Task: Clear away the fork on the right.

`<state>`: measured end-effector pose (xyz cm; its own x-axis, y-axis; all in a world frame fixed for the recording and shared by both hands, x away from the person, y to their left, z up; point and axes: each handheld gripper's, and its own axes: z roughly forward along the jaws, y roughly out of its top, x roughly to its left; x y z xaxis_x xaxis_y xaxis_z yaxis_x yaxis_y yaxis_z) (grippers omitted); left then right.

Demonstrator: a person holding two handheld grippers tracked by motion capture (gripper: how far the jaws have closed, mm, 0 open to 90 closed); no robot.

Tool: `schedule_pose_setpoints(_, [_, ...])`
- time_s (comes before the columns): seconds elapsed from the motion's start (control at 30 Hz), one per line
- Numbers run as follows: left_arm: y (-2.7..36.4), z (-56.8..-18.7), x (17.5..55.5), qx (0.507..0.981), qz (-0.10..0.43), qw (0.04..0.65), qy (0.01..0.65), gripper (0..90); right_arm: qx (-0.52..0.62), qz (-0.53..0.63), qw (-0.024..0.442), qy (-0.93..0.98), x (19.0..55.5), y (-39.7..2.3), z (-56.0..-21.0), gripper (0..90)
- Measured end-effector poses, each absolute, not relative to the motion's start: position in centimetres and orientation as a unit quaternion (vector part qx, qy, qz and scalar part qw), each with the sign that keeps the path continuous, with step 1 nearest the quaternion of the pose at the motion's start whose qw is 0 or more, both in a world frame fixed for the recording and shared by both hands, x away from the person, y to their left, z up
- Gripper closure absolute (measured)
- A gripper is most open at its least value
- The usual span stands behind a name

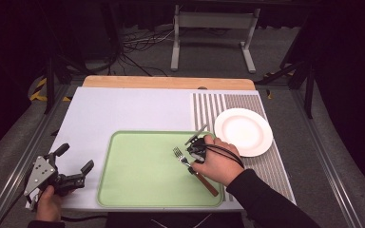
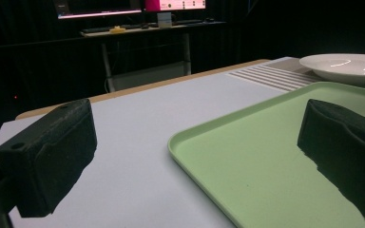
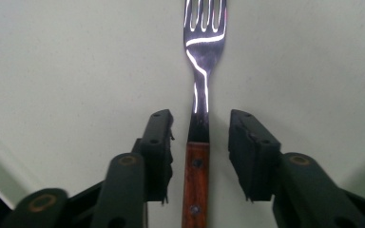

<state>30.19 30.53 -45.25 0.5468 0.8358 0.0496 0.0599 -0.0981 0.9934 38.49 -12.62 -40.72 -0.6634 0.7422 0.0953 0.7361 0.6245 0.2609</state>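
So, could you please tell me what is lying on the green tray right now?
Just a fork with a wooden handle lies on the green tray; the right gripper straddles its neck, and the hand covers some tray.

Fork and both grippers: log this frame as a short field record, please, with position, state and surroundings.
fork: wooden-handled fork lying flat on the green tray, near its right edge, tines pointing away from the person
right gripper: right gripper open, jaws on either side of the fork where metal meets handle, gaps visible on both sides
left gripper: left gripper open, holding nothing, at the table's near left corner beside the tray
plate: white plate, bare, on the striped mat right of the tray
grasp status: fork not yet gripped
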Motion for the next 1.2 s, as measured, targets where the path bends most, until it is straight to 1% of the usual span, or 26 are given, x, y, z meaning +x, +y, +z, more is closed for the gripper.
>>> schedule_pose_setpoints(0.03, [30.5,-45.3,30.2,0.661,0.335,0.580,0.339,0.0,0.410,0.140,0.011,0.901,38.5,-12.6,-40.7,57.2])
schedule_pose_setpoints(0.07, [30.5,-45.2,30.2,0.662,0.335,0.579,0.339,0.0,0.406,0.146,0.013,0.902,38.5,-12.7,-40.7,55.0])
schedule_pose_setpoints(0.1, [30.5,-45.2,30.2,0.661,0.335,0.579,0.339,0.0,0.404,0.154,0.013,0.902,38.5,-12.7,-40.7,51.0])
schedule_pose_setpoints(0.13, [30.5,-45.2,30.2,0.661,0.335,0.579,0.339,0.0,0.395,0.170,0.017,0.903,38.6,-12.7,-40.7,44.1])
schedule_pose_setpoints(0.17, [30.5,-45.2,30.2,0.661,0.335,0.580,0.339,0.0,0.386,0.183,0.022,0.904,38.6,-12.7,-40.7,41.0])
schedule_pose_setpoints(0.3, [30.5,-45.2,30.2,0.662,0.334,0.580,0.338,0.0,0.340,0.211,0.034,0.916,38.8,-12.6,-40.5,34.7])
schedule_pose_setpoints(0.4, [30.5,-45.2,30.2,0.662,0.334,0.580,0.337,0.0,0.311,0.226,0.042,0.922,38.8,-12.5,-40.5,34.0])
schedule_pose_setpoints(0.5, [30.5,-45.3,30.2,0.661,0.334,0.580,0.338,0.0,0.288,0.250,0.044,0.923,38.8,-12.3,-40.5,39.7])
schedule_pose_setpoints(0.53, [30.5,-45.3,30.2,0.661,0.334,0.580,0.338,0.0,0.275,0.259,0.044,0.925,38.8,-12.2,-40.5,47.6])
schedule_pose_setpoints(0.63, [30.5,-45.3,30.2,0.662,0.334,0.580,0.338,0.0,0.245,0.269,0.043,0.930,38.8,-12.2,-40.3,61.0])
schedule_pose_setpoints(0.67, [30.5,-45.3,30.2,0.661,0.334,0.580,0.338,0.0,0.238,0.273,0.040,0.931,38.8,-12.2,-40.2,64.2])
schedule_pose_setpoints(0.73, [30.5,-45.3,30.2,0.661,0.334,0.580,0.338,0.0,0.227,0.281,0.035,0.932,38.8,-12.2,-40.3,75.3])
schedule_pose_setpoints(0.77, [30.5,-45.3,30.2,0.661,0.334,0.580,0.338,0.0,0.224,0.278,0.036,0.933,38.8,-12.2,-40.3,79.9])
schedule_pose_setpoints(0.83, [30.5,-45.3,30.2,0.661,0.334,0.580,0.339,0.0,0.214,0.277,0.042,0.936,38.8,-12.2,-40.7,85.8])
schedule_pose_setpoints(0.93, [30.5,-45.3,30.2,0.662,0.335,0.580,0.338,0.0,0.212,0.267,0.041,0.939,39.0,-12.3,-41.3,89.5])
schedule_pose_setpoints(1.2, [30.5,-45.3,30.2,0.662,0.335,0.580,0.338,0.0,0.208,0.246,0.045,0.946,39.1,-12.0,-42.5,90.0])
